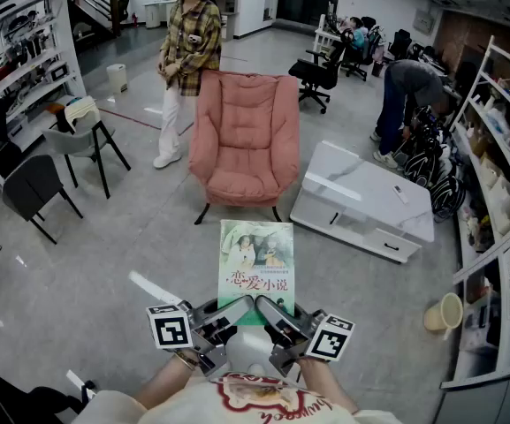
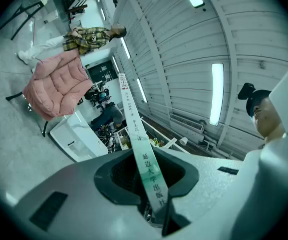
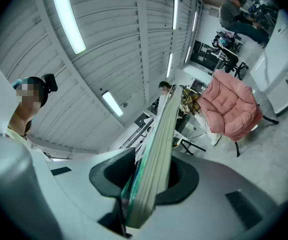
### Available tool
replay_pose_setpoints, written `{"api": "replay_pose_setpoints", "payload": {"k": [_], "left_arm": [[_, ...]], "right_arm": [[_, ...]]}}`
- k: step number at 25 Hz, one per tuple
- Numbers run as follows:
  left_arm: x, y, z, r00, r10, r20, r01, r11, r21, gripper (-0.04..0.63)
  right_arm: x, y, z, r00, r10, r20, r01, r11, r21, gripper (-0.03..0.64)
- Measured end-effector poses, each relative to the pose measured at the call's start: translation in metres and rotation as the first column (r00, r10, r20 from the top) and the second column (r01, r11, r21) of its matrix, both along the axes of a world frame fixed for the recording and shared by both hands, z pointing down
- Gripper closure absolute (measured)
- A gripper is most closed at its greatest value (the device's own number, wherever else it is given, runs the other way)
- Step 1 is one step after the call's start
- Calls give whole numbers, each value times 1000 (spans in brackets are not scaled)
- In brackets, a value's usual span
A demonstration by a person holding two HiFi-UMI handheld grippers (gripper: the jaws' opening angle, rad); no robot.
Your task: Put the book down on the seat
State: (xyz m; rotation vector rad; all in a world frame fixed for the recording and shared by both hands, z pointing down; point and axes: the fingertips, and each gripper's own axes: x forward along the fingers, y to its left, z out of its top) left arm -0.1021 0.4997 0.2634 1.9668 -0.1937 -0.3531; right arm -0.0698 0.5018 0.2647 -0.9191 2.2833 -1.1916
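Observation:
A green-and-white paperback book [image 1: 256,261] is held flat out in front of me, cover up, over the grey floor. My left gripper [image 1: 221,316] is shut on its near left corner, with the book's spine [image 2: 140,144] running between the jaws. My right gripper [image 1: 274,318] is shut on the near right corner, and the page edges [image 3: 158,159] fill the gap between its jaws. The pink cushioned armchair [image 1: 244,140] stands a short way ahead, its seat [image 1: 241,186] bare, and it also shows in both gripper views [image 2: 56,86] [image 3: 232,106].
A white low cabinet [image 1: 361,203] lies right of the armchair. A person in a plaid shirt [image 1: 184,60] stands behind it to the left. Grey and black chairs [image 1: 56,162] stand at the left, shelving [image 1: 493,193] along the right, and another person [image 1: 405,104] bends over beyond.

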Motion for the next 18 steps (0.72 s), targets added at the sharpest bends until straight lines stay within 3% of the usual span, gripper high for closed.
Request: {"api": "replay_pose_setpoints", "payload": {"k": [10,18], "left_arm": [[5,-2,2,1000,-10,8,10,1000,6,514],[-8,-8,-1,1000,-6,-1,6,1000,28,514]], "right_arm": [[4,-2,2,1000,-11,-13,11,1000,8,497],[-9,-8,-3,998,-13,-55,17,998,65,497]]}}
